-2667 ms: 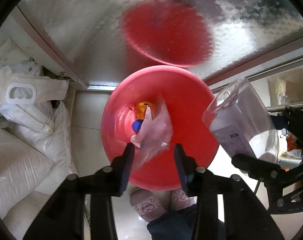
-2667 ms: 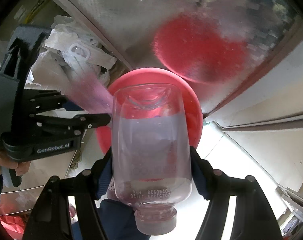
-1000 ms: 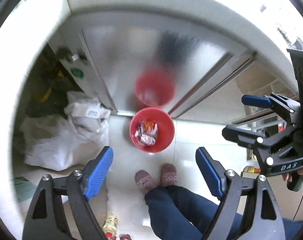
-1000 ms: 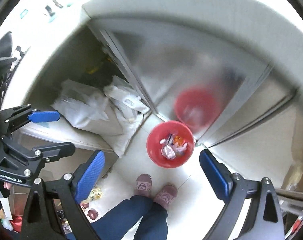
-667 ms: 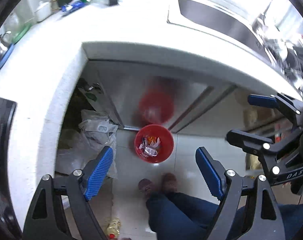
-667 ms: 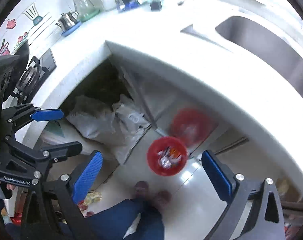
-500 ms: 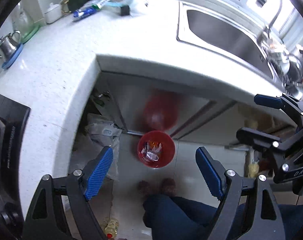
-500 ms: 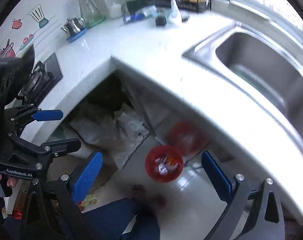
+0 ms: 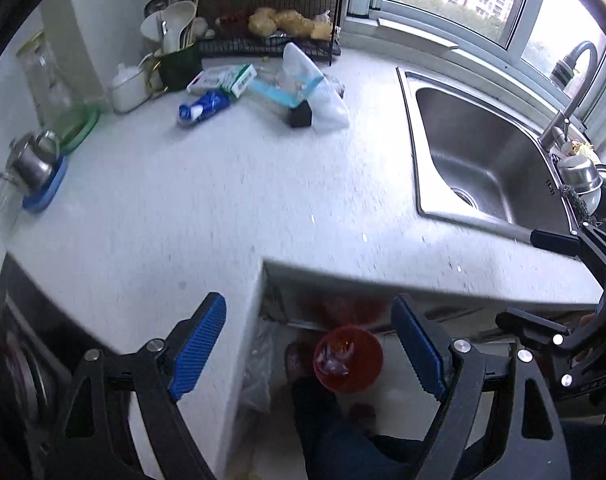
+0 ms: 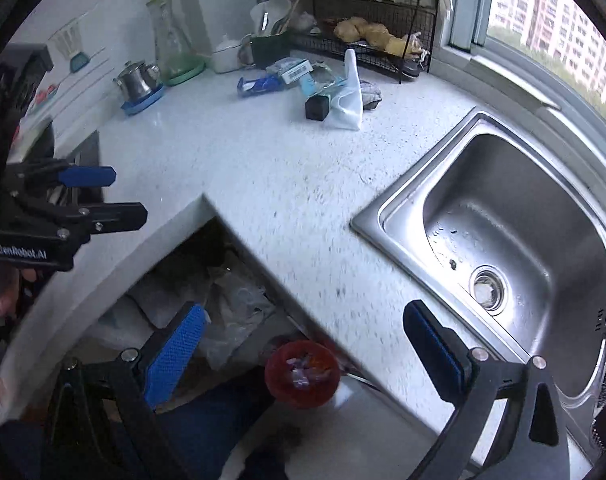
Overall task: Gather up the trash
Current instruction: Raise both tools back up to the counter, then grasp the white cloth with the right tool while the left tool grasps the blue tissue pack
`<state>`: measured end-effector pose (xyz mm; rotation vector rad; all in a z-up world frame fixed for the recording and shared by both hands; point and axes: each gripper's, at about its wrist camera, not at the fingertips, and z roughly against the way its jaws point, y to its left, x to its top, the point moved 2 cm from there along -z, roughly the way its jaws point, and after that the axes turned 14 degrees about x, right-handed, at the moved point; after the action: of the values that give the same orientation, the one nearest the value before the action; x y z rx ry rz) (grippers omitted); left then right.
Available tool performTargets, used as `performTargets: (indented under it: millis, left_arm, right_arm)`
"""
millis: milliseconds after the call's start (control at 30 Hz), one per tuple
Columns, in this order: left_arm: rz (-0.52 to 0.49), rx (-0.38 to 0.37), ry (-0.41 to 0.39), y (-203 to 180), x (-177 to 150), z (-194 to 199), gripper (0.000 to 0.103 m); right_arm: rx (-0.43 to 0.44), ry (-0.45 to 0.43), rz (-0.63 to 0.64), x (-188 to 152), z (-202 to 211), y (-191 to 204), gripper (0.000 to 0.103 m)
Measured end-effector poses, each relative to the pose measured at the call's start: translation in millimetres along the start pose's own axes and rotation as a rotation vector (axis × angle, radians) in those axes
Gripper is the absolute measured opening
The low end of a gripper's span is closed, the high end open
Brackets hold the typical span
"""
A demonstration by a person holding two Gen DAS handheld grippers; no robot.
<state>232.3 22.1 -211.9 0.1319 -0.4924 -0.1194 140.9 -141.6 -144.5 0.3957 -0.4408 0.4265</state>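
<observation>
White plastic bag [image 9: 323, 92], far ahead of the left gripper [image 9: 309, 350], likely light, limp, slippery; pinch a bunched fold. Both grippers' jaws apart, empty, right gripper [image 10: 303, 348] included.

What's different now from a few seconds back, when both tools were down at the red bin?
Both tools let go: the left tool dropped its plastic wrapper and the right tool its clear plastic bottle into the round red plastic bin. Both then rose well above the white speckled countertop, jaws wide open and empty. The bin stayed on the floor by the cabinet.
</observation>
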Motion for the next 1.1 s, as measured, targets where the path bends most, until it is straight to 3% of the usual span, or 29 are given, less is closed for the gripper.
performTargets:
  millis: [133,300,500,800,1100]
  left_arm:
    - [-0.044,-0.018,-0.003,12.2,44.5,-20.1,0.083]
    - [-0.053,-0.051,-0.004,35.4,91.5,-41.1,0.083]
    - [-0.007,-0.067,0.011,74.0,139.3,-77.3,0.083]
    - [0.013,-0.06,0.066,110.4,173.8,-122.9,0.083]
    - [0.036,-0.062,0.125,135.3,191.5,-164.9,0.083]
  right_arm:
    - [0.025,-0.006,-0.094,39.0,-11.5,-15.2,0.099]
    - [-0.053,-0.006,-0.096,85.5,-24.8,-22.0,0.099]
    - [-0.08,0.036,-0.141,129.2,-54.7,-42.8,0.081]
    - [-0.031,0.092,-0.229,177.3,-97.8,-79.2,0.08]
    - [-0.01,0.144,-0.233,204.6,-138.5,-102.1,0.056]
